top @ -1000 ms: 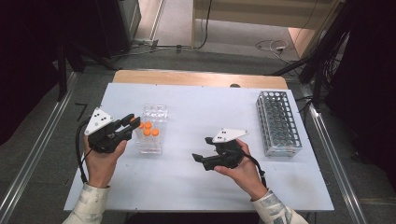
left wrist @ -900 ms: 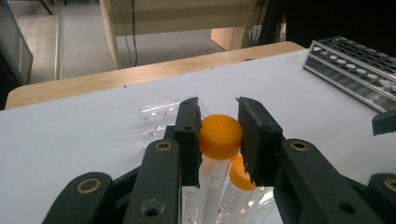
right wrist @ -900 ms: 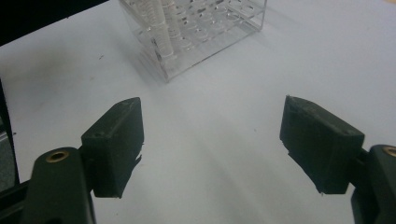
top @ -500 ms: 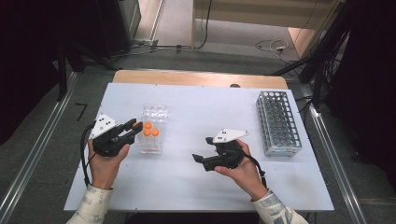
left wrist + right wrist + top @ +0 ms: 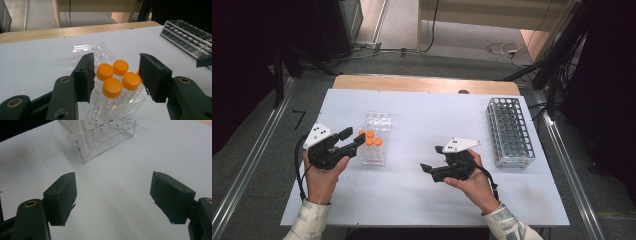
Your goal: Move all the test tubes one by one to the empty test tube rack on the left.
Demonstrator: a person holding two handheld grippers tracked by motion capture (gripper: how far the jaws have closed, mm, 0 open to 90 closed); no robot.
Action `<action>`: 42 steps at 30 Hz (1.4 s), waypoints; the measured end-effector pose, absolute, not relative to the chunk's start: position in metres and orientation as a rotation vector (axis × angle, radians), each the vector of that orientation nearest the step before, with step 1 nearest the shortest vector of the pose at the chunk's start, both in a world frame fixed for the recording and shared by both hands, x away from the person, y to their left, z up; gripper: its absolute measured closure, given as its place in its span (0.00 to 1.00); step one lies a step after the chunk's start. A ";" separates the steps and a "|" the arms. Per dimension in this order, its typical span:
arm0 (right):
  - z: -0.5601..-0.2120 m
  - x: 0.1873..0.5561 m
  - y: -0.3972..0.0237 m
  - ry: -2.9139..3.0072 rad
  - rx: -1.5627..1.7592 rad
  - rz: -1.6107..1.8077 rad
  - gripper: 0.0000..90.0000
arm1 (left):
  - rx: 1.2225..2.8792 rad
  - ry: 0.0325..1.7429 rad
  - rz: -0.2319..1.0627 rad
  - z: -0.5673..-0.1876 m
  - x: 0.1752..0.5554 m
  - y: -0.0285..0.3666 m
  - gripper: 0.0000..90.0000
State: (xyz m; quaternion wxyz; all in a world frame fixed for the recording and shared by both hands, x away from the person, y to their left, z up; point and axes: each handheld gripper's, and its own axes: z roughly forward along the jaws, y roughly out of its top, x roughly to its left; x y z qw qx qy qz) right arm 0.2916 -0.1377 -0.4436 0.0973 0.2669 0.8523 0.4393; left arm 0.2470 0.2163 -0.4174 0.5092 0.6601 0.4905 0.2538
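surface: white table (image 5: 422, 195) | room: dark, grey floor (image 5: 257, 150) | left tongs (image 5: 354, 138) just opening, nothing held | right tongs (image 5: 431, 170) wide, empty

White table (image 5: 427, 107) is carrying a clear plastic rack (image 5: 375, 142) of orange-capped tubes (image 5: 370, 138) at the left, and a grey metal rack (image 5: 509, 131) is sitting far right.

Black fingers (image 5: 85, 75), grey plates, pale patterned sleeves (image 5: 309, 222)

Left gripper (image 5: 353, 139) beside orange-capped tubes (image 5: 370, 138)
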 end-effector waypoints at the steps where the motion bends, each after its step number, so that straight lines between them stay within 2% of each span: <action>1: -0.444 0.292 -0.139 2.523 0.793 1.298 0.22 | 1.584 1.183 0.617 -0.417 0.246 0.216 0.48; 6: -0.446 0.294 -0.149 2.505 0.819 1.287 0.22 | 1.566 1.198 0.638 -0.417 0.238 0.213 0.35; 12: -0.446 0.293 -0.164 2.465 0.857 1.273 0.22 | 1.572 1.223 0.644 -0.424 0.230 0.211 0.29; 23: -0.444 0.290 -0.198 2.388 0.936 1.279 0.22 | 1.572 1.251 0.641 -0.439 0.214 0.220 0.24; 42: -0.445 0.283 -0.237 2.321 1.021 1.257 0.22 | 1.553 1.290 0.647 -0.454 0.203 0.227 0.22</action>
